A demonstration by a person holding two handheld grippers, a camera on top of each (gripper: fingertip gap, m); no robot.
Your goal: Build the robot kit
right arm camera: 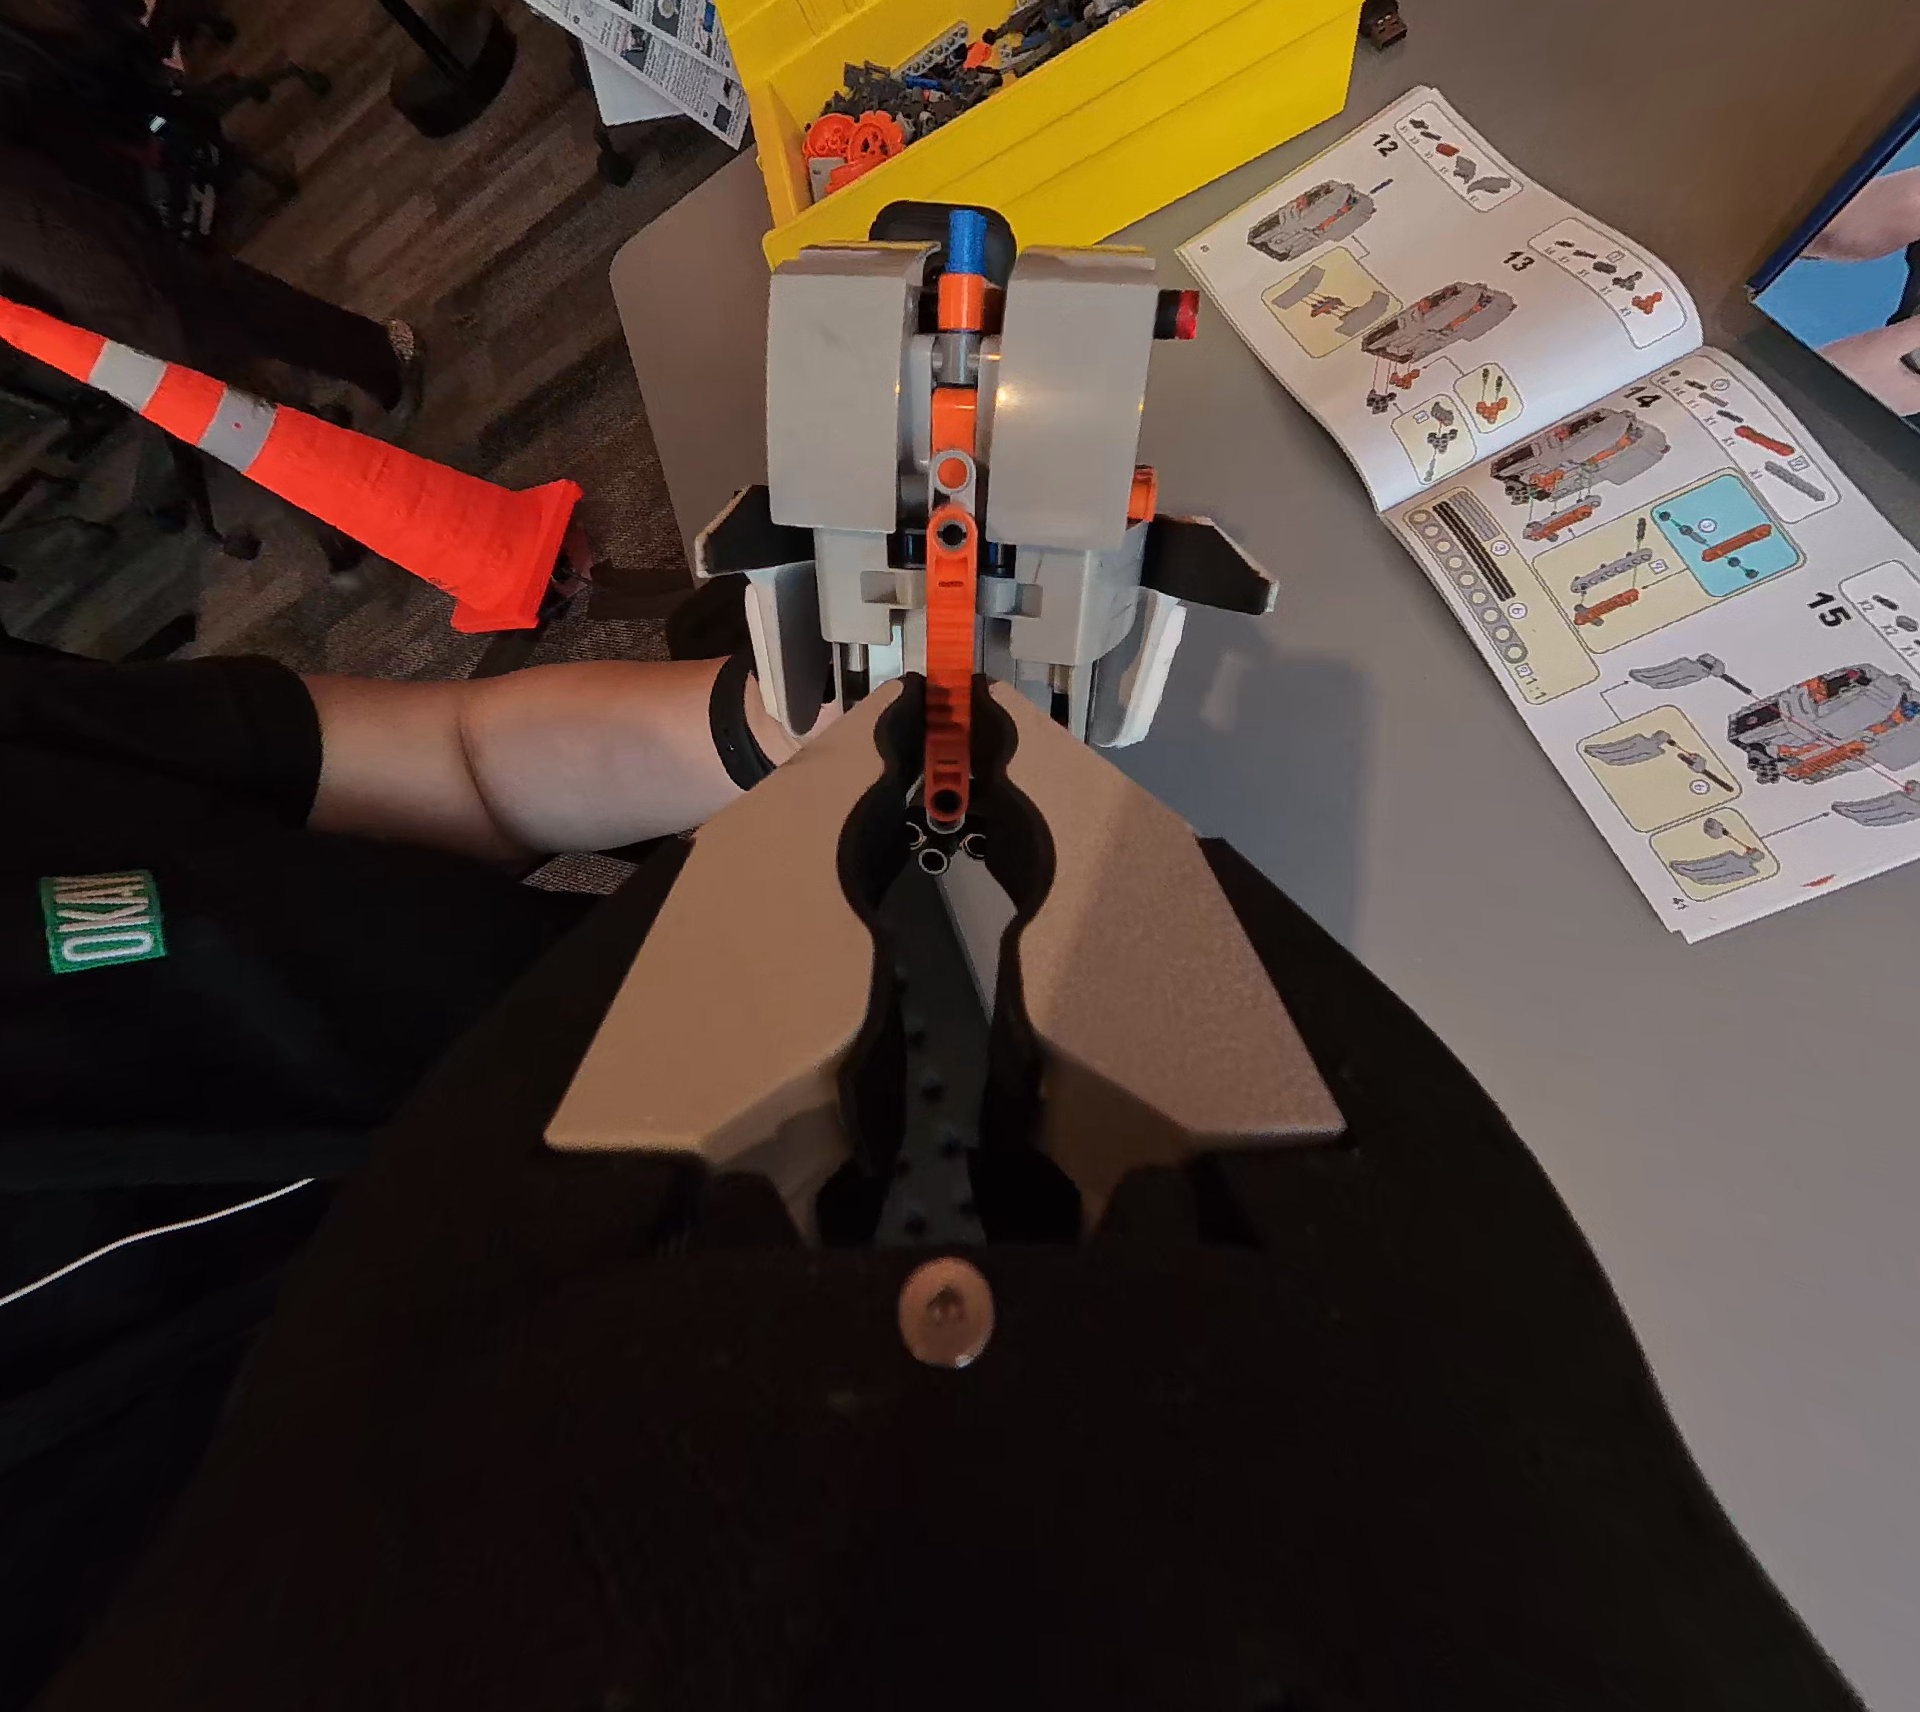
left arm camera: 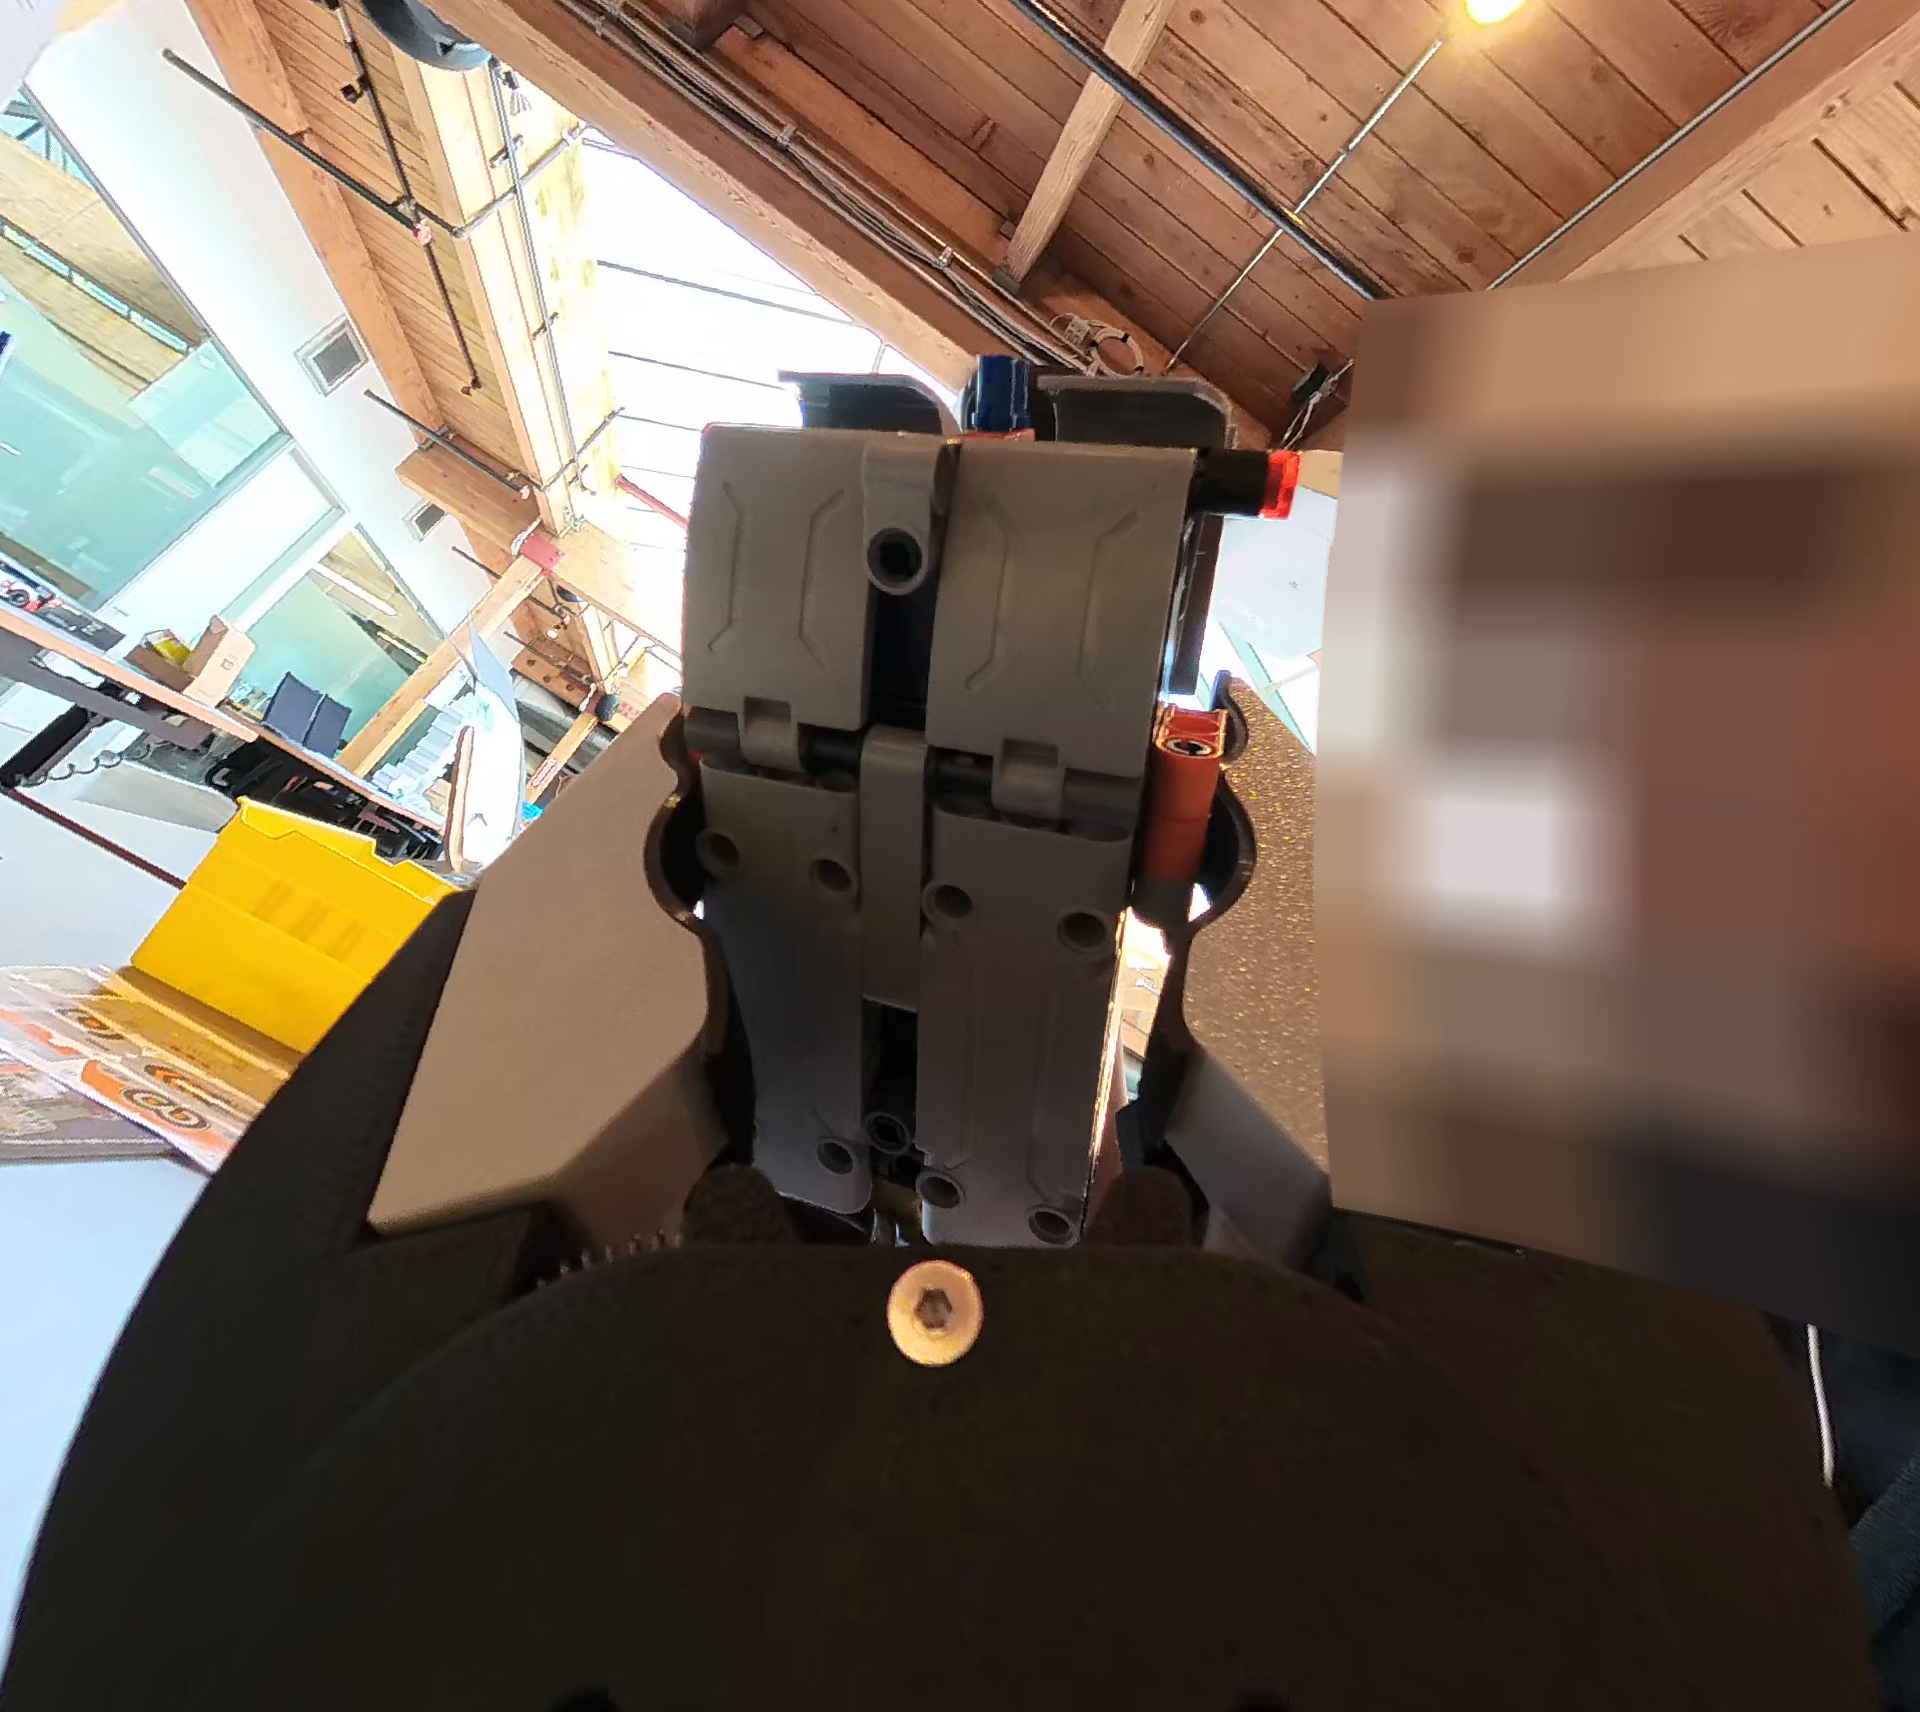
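A grey building-brick model with orange and blue parts sits between the fingers of my left gripper, which points up at a wooden ceiling and is shut on the model's sides. In the right wrist view the same model is held above the grey table. My right gripper is shut on the dark grey beam and orange beam that stick out of the model towards it. The left gripper's black fingers flank the model from both sides.
A yellow bin with several loose parts stands on the table behind the model; it also shows in the left wrist view. An open instruction booklet lies to the right. An orange traffic cone lies on the floor. A person's forearm reaches in from the left.
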